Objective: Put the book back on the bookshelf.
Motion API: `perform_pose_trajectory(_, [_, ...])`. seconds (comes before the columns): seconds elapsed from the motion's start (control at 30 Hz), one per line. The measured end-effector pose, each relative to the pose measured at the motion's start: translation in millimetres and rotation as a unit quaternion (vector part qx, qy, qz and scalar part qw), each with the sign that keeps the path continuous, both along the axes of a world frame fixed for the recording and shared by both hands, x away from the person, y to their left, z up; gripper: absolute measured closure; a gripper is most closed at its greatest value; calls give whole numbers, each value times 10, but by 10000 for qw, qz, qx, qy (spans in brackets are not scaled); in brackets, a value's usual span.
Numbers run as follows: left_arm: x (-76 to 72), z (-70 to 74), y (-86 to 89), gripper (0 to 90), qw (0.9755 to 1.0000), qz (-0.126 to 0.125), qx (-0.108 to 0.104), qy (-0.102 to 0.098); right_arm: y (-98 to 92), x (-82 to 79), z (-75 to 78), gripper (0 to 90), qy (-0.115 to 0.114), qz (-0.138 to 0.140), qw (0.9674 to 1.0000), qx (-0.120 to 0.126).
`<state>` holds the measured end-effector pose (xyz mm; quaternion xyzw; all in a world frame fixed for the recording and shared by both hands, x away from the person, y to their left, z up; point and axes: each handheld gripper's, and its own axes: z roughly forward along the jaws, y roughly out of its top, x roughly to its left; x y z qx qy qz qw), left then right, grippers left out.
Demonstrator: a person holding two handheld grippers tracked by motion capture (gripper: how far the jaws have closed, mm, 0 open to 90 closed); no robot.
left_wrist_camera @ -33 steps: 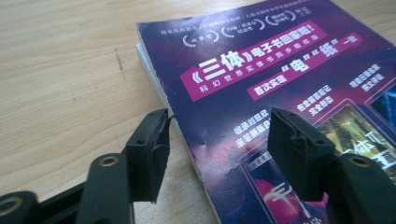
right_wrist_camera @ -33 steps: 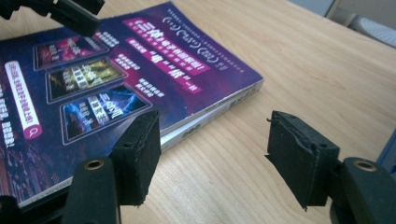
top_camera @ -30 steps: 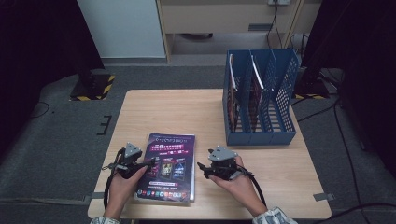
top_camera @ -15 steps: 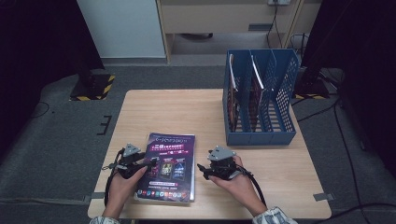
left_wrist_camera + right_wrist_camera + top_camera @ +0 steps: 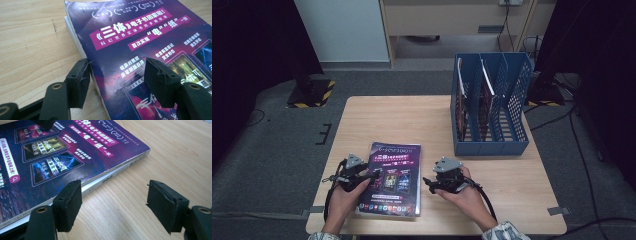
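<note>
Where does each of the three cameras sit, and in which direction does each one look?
High view: above the person's side, looking forward and down on the table; both forearms, left gripper and right gripper show.
Left gripper view: rides on the left gripper, looking along its open jaws across the magazine.
Right gripper view: rides on the right gripper, looking along its open jaws at the magazine's edge.
All three share the purple magazine and the wooden tabletop; the blue file rack shows from above.

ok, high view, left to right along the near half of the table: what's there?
left claw → purple book → right claw → blue file rack, set farther back with magazines standing in it.
</note>
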<state>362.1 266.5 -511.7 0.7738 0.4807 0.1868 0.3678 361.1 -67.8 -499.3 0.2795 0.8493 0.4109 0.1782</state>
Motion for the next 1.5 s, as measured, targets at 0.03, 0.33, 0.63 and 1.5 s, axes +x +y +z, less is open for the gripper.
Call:
perform_pose_trajectory(0.03, [-1, 1, -2, 373, 10000, 0, 6, -3, 1, 0, -1, 280, 2, 2, 10000, -2])
perform_pose_trajectory(0.33, [-11, 9, -64, 374, 9999, -110, 103, -21, 10, 0, -16, 263, 69, -10, 10000, -11])
perform_pose_trajectory(0.63, [-20, 6, -117, 372, 9997, -214, 110, -30, 32, 32, -71, 225, 225, 21, 9997, -54])
perform_pose_trajectory(1.5, [-54, 58, -161, 297, 9993, -307, 183, -93, 199, 147, -244, 106, 1293, 328, 9900, 463])
